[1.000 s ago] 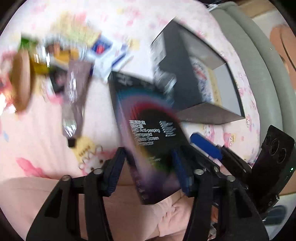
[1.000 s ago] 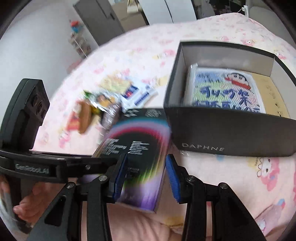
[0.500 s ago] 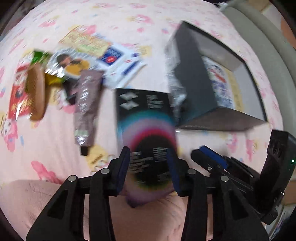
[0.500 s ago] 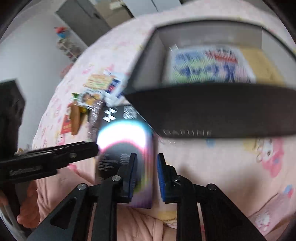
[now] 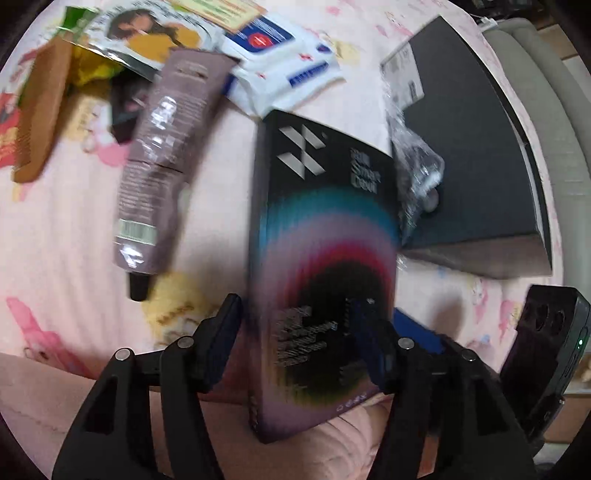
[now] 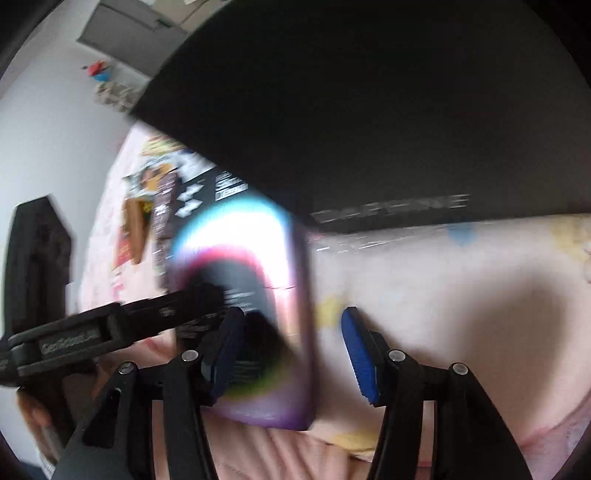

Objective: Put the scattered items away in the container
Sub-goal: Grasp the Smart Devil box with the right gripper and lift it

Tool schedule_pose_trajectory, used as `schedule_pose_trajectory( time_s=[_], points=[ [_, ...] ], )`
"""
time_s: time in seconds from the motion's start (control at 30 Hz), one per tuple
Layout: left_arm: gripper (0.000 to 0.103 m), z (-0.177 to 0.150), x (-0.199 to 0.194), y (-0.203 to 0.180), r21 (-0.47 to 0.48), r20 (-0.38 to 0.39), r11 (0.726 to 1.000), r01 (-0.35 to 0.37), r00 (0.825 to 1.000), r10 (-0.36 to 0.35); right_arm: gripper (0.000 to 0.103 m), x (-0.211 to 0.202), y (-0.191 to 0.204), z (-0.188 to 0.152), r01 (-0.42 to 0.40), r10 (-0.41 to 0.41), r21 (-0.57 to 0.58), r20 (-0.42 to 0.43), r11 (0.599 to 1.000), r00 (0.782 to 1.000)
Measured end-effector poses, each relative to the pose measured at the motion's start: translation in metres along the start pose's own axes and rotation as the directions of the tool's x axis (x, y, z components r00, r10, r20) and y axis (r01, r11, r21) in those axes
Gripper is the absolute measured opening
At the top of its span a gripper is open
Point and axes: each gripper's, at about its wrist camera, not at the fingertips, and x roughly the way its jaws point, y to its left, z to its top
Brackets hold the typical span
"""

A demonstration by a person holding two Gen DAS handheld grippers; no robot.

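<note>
While my left camera looks down over the bedding, I see the dark cardboard box [image 5: 476,147] standing at the right with only its outer walls toward me, so I cannot tell what it contains; a white label sits on its near end and a bit of crumpled clear plastic [image 5: 417,173] lies against its lower corner. From my right camera the same box [image 6: 369,110] fills the upper part of the view as a black wall with blurred silver lettering. Everything rests on a pink cartoon-print sheet [image 5: 66,236]. Scattered across it at the upper left are a brown tube [image 5: 166,147] lying cap toward me, a white wipes packet [image 5: 284,70] with blue and red printing, a foil snack pouch [image 5: 147,33], and a wooden comb [image 5: 40,110], all close together and partly overlapping. Beyond the bed, my right camera shows a pale wall and a grey cabinet [image 6: 125,22]. The flat screen-protector box [image 5: 321,258], black with a rainbow arc, lies just beside the cardboard box, its near end between the fingers of my left gripper [image 5: 295,347]. That gripper's jaws stand fairly wide, the blue pads on either side of the package; motion blur keeps me from saying whether they press on it. My right gripper [image 6: 291,354] is spread wide too, with the package [image 6: 255,314] near its left pad and nothing gripped.
</note>
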Motion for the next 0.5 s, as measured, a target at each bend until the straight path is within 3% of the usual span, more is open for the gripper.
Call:
schedule_pose_trajectory(
  time_s=[0.1,0.4,0.5],
  points=[
    [0.054,-0.005,-0.008,-0.004,0.033,0.039,0.999,-0.017,0.999,0.016,0.044,0.005,0.016,-0.006,0.073,-0.071,-0.095,0.031,0.993,0.997],
    [0.048,-0.024,-0.049,-0.002,0.066,0.160,0.996,0.068,0.984,-0.077,0.042,-0.017,0.031,-0.003,0.000,0.012,-0.116,0.107,0.993,0.994],
    [0.046,-0.028,-0.043,-0.006,0.098,0.153,0.995,0.035,0.987,-0.050,0.041,-0.014,0.030,0.000,-0.004,0.015,-0.100,0.107,0.995,0.994]
  ],
)
